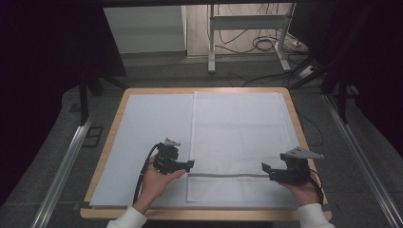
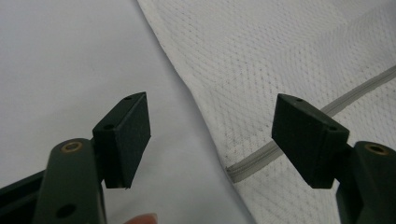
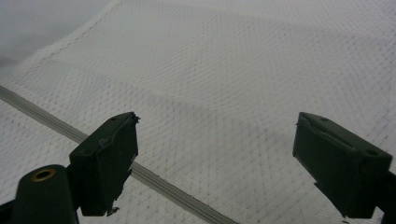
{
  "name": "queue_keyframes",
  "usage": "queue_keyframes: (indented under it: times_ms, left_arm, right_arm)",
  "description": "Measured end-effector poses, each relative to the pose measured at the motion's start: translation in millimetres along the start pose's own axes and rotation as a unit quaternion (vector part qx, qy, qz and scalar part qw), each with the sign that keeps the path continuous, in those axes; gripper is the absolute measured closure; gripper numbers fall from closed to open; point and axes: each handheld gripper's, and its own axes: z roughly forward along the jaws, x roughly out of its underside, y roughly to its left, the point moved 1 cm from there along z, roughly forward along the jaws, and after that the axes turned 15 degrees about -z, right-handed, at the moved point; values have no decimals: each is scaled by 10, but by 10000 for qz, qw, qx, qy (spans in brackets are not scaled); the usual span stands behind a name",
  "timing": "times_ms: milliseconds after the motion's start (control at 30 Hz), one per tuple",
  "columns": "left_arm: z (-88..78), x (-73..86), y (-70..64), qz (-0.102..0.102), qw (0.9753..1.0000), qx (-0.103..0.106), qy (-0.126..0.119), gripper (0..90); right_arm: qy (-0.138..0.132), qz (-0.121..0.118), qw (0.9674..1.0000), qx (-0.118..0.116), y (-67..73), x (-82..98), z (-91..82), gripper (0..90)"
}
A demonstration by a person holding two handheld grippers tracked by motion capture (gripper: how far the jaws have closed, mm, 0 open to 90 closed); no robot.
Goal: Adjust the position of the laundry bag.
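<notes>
Flanking the mesh bag (image 1: 240, 137), left claw (image 1: 190, 165) and right claw (image 1: 266, 172), both spread apart.

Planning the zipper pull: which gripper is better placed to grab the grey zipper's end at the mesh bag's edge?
Left, probably. The left gripper hangs open at the mesh bag's left edge, where the grey zipper ends between its jaws. The right gripper, also open, sits over the zipper's right end with no end visible.
</notes>
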Motion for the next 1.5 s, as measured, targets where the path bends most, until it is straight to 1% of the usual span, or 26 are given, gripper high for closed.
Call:
queue_keyframes:
  times_ms: [167, 233, 400, 500, 667, 700, 867, 933, 967, 1100, 1167, 1267, 1433, 1467, 1500]
  left_arm:
    - [92, -8, -29, 18, 9999, 8, 121, 277]
    - [147, -8, -24, -27, 9998, 14, 197, 277]
    - [219, -5, -20, -81, 9995, 37, 301, 281]
    - [258, 3, -31, -82, 9995, 4, 289, 303]
    - [313, 15, -38, -137, 9992, 91, 374, 327]
    - [324, 18, -38, -168, 9991, 78, 385, 336]
    - [365, 27, -33, -185, 9988, 111, 446, 362]
    - [385, 30, -33, -235, 9988, 122, 413, 373]
    - [393, 30, -33, -199, 9988, 125, 426, 380]
    - [405, 36, -45, -233, 9989, 120, 394, 394]
    - [404, 40, -43, -229, 9989, 146, 384, 417]
    - [413, 48, -63, -170, 9991, 111, 361, 440]
    - [425, 53, -74, -75, 9992, 158, 349, 547]
    - [426, 55, -71, -5, 9993, 123, 349, 565]
    - [426, 53, -69, 12, 9994, 102, 345, 599]
  right_arm:
    - [7, -4, 10000, 19, 1, 0, 2, 137]
    - [19, -8, 10000, 38, -3, 1, -1, 137]
    - [30, -1, 10000, 44, -3, 3, 2, 137]
    - [44, -15, 10000, 47, -1, 4, 6, 137]
    - [39, -15, 10000, 68, -6, 2, 0, 137]
    - [36, -16, 10000, 72, -7, 3, -1, 137]
    - [55, -30, 9999, 88, -9, 5, 1, 137]
    - [50, -33, 9999, 90, -9, 4, 1, 137]
    - [50, -35, 9999, 92, -8, 4, 1, 137]
    - [43, -41, 9999, 99, -9, 2, -3, 137]
    - [40, -41, 9999, 104, -12, 1, -4, 137]
    - [42, -44, 9999, 107, -16, 1, -6, 137]
    - [24, -31, 9999, 115, -20, -3, -13, 137]
    - [22, -33, 9999, 114, -18, -5, -14, 137]
    - [18, -45, 9999, 114, -15, -7, -14, 137]
